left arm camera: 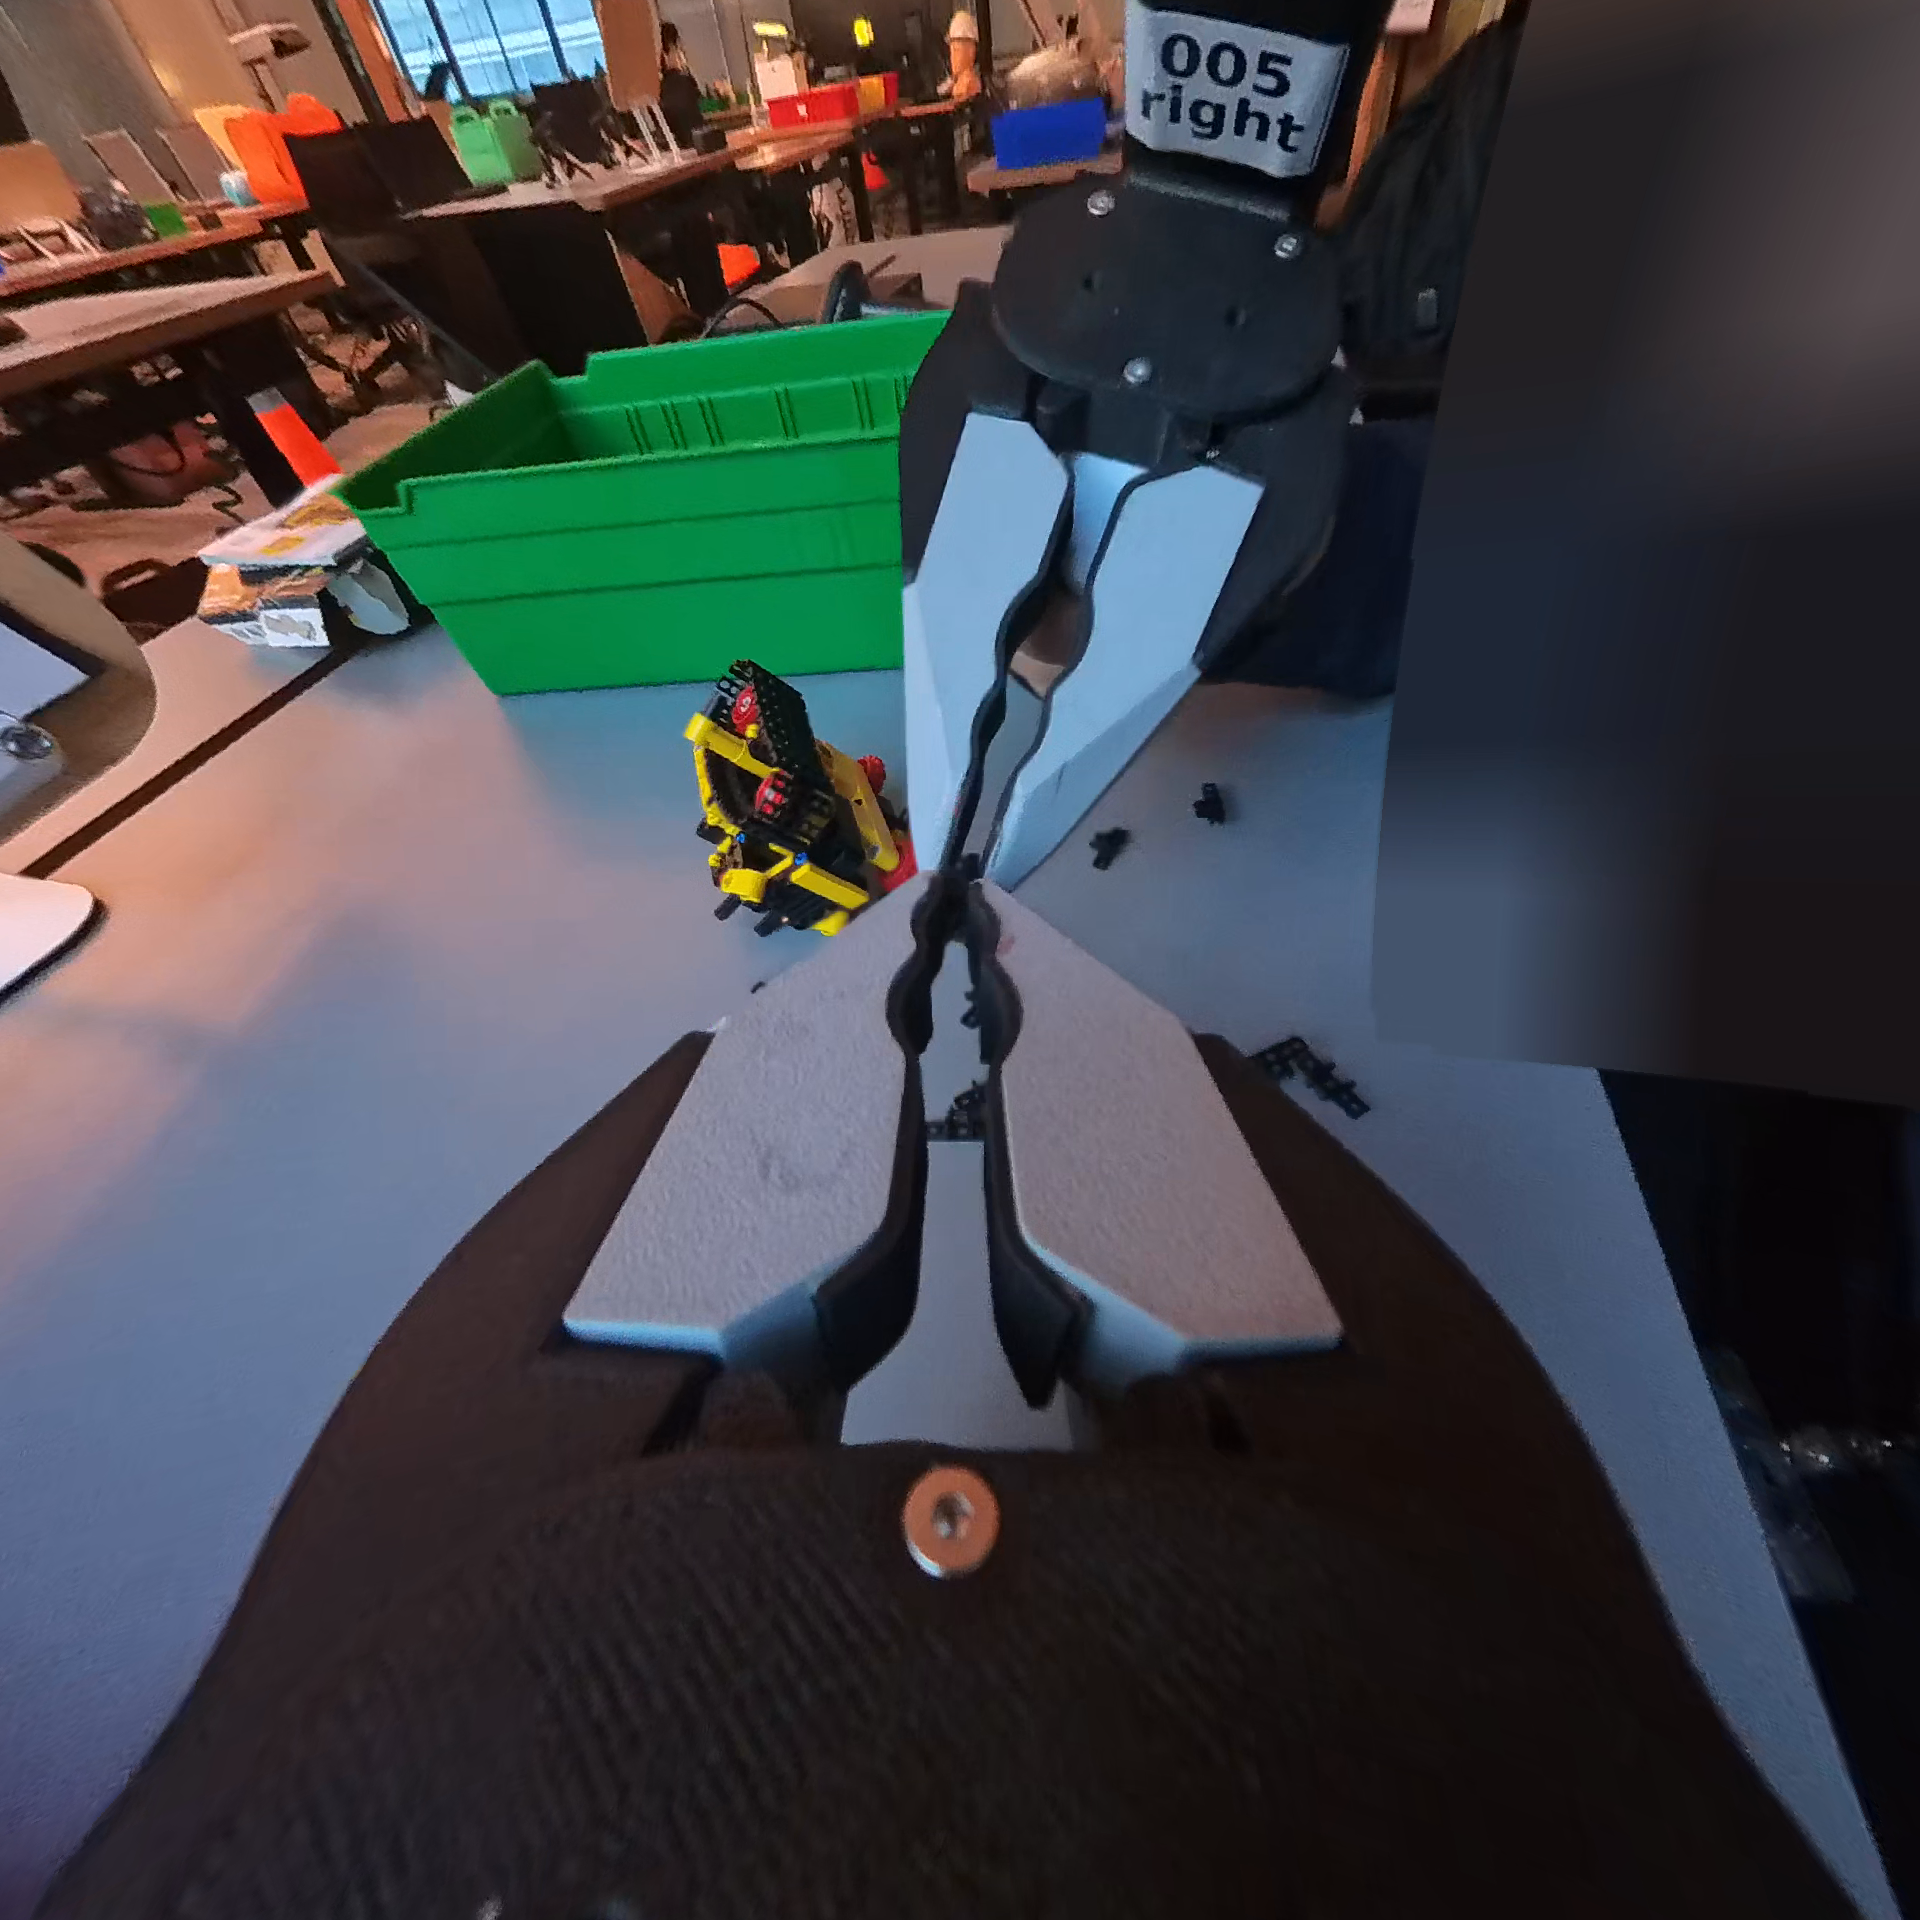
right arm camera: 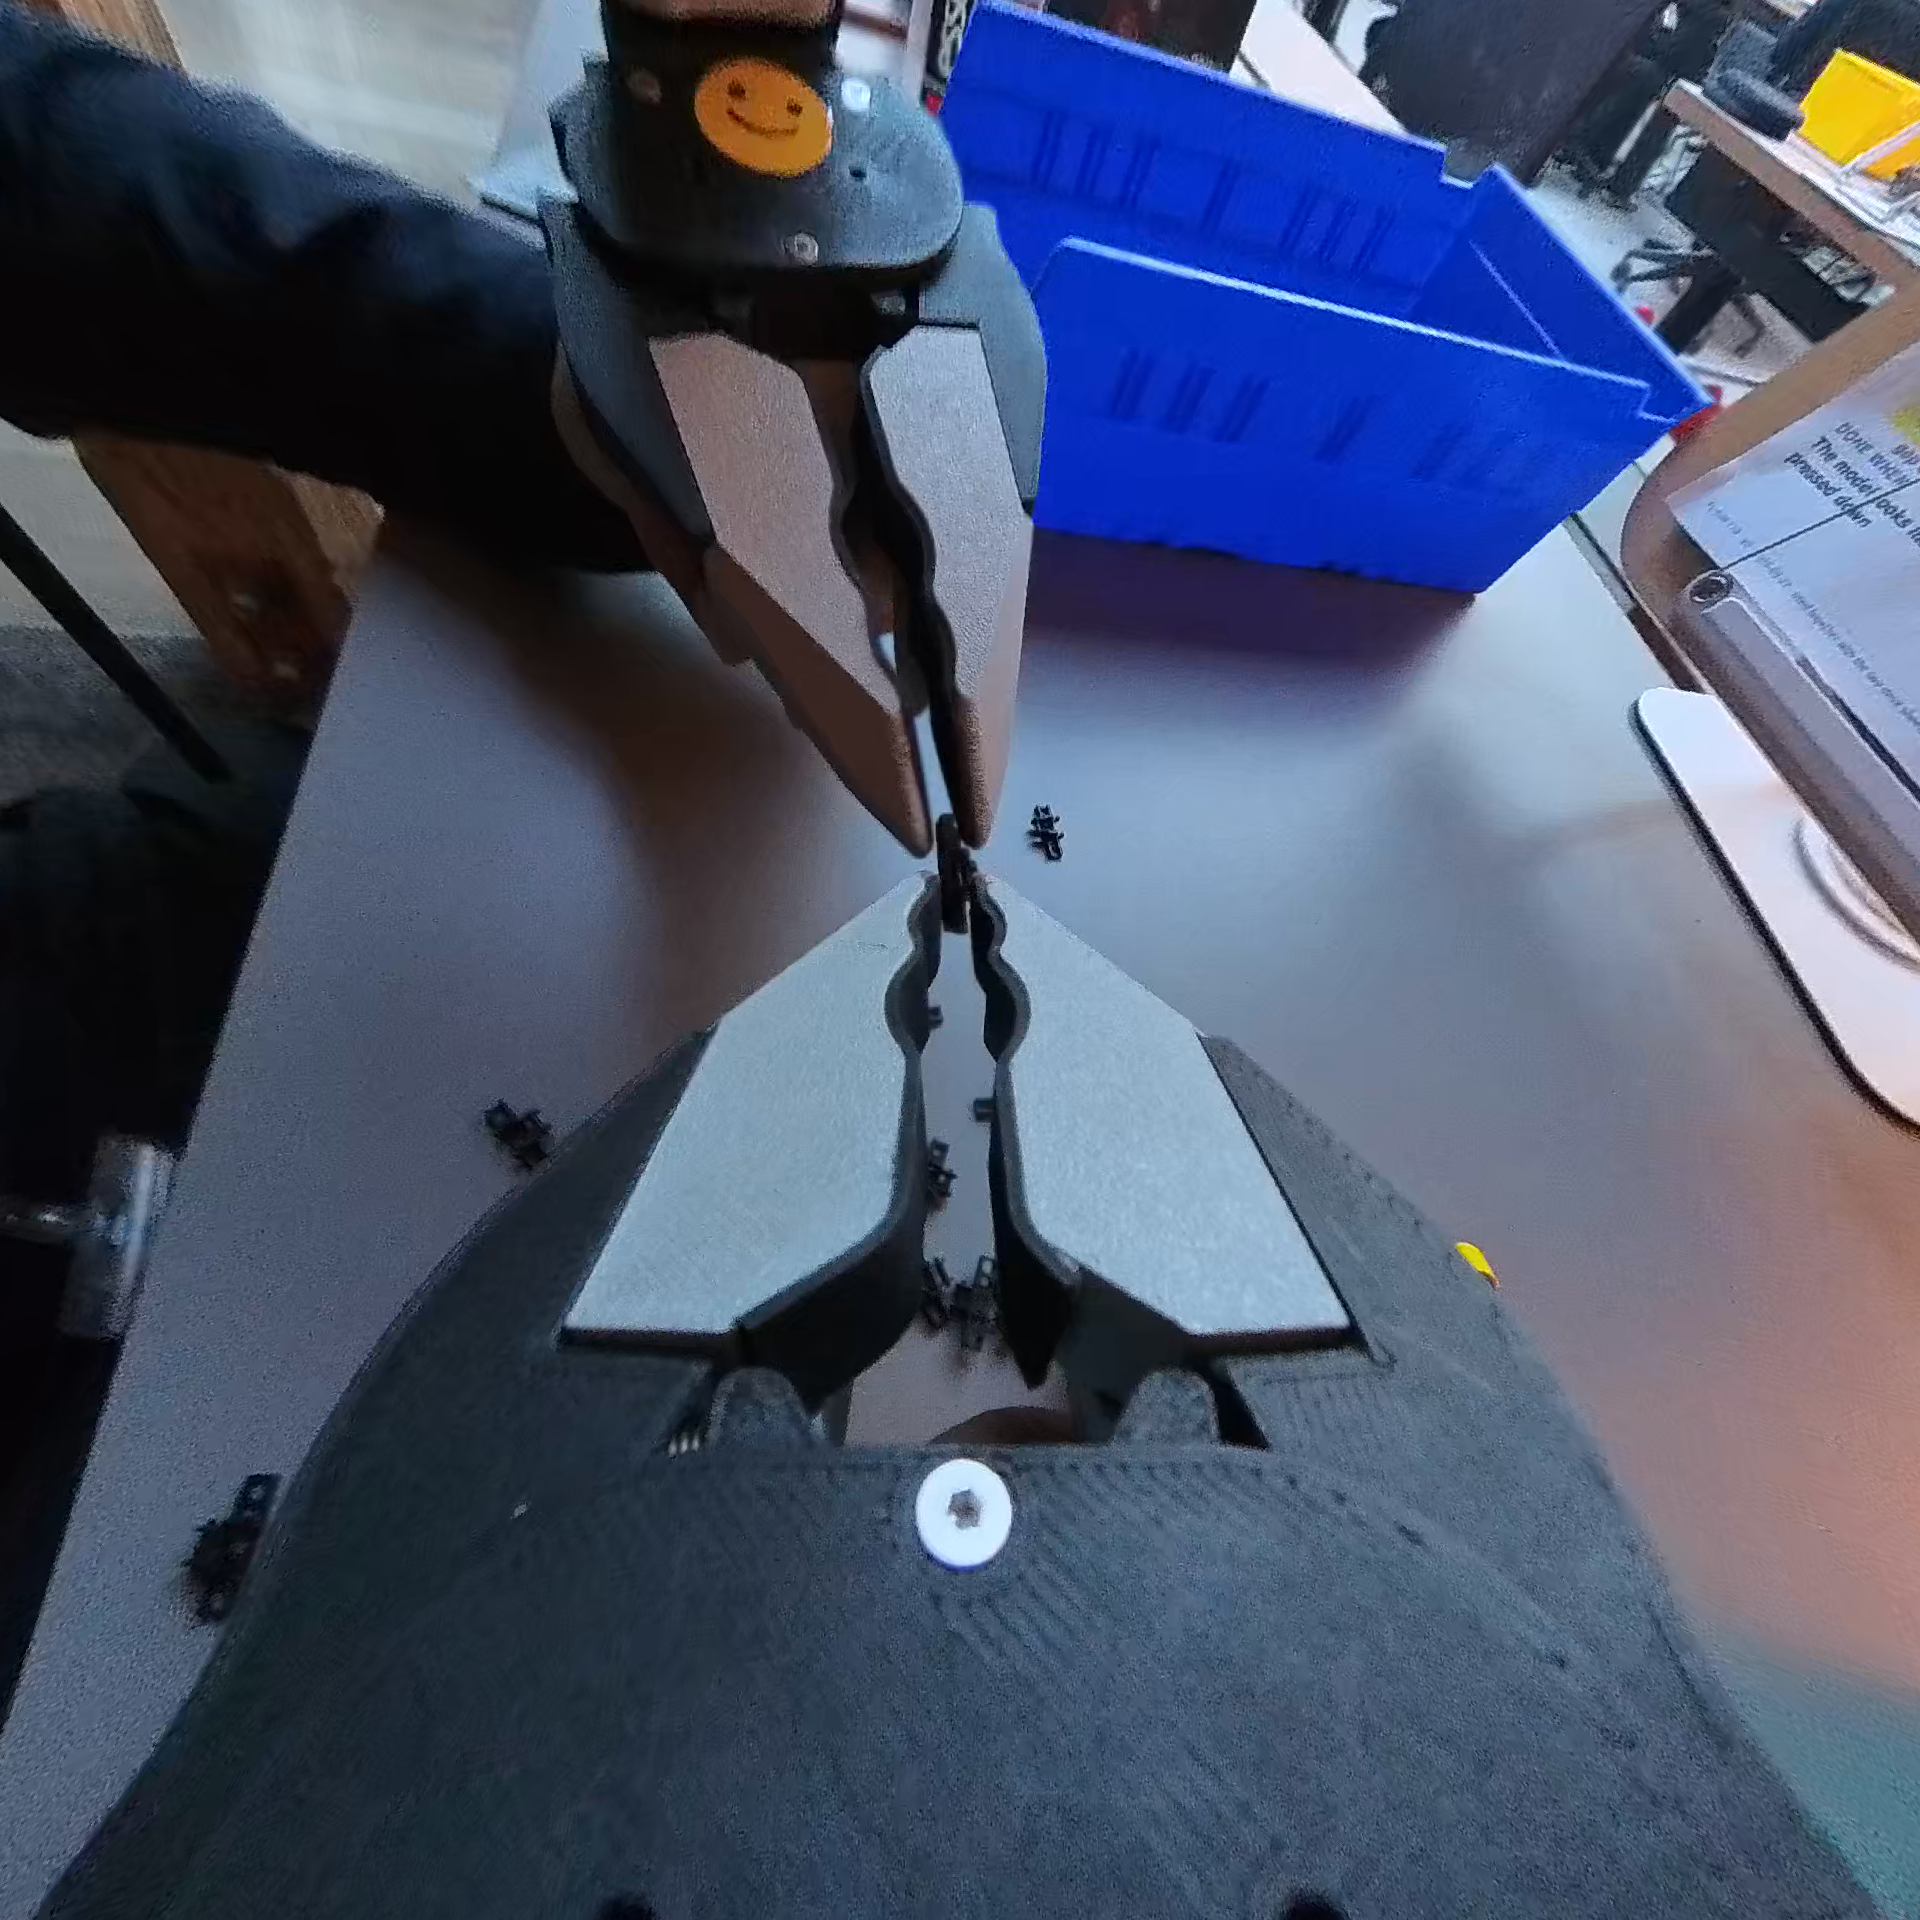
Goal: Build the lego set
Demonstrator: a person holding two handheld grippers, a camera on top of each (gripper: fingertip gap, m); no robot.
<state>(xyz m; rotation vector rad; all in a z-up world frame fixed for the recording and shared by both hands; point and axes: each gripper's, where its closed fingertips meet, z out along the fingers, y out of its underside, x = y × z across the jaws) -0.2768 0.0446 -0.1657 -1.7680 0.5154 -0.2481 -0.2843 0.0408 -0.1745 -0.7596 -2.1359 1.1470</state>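
Observation:
My left gripper (left arm camera: 951, 909) and right gripper (left arm camera: 971, 857) meet tip to tip above the grey table. Each is shut on one end of a small black track-link piece (right arm camera: 951, 871), which spans the narrow gap between the tips; I cannot tell whether it is one link or two joined. In the right wrist view my right gripper (right arm camera: 956, 902) is at the bottom and the left gripper (right arm camera: 948, 831) comes down from the top. A yellow and black lego model (left arm camera: 790, 821) with a black track stands on the table just left of the tips.
Loose black links lie on the table (left arm camera: 1311, 1075) (left arm camera: 1110, 847) (right arm camera: 1044, 831) (right arm camera: 516, 1130). A green bin (left arm camera: 644, 540) stands behind the model. A blue bin (right arm camera: 1299, 395) stands at the back right. A monitor foot (right arm camera: 1766, 883) and an instruction sheet (right arm camera: 1818, 520) are at the right edge. The grippers are tip to tip, or close to it.

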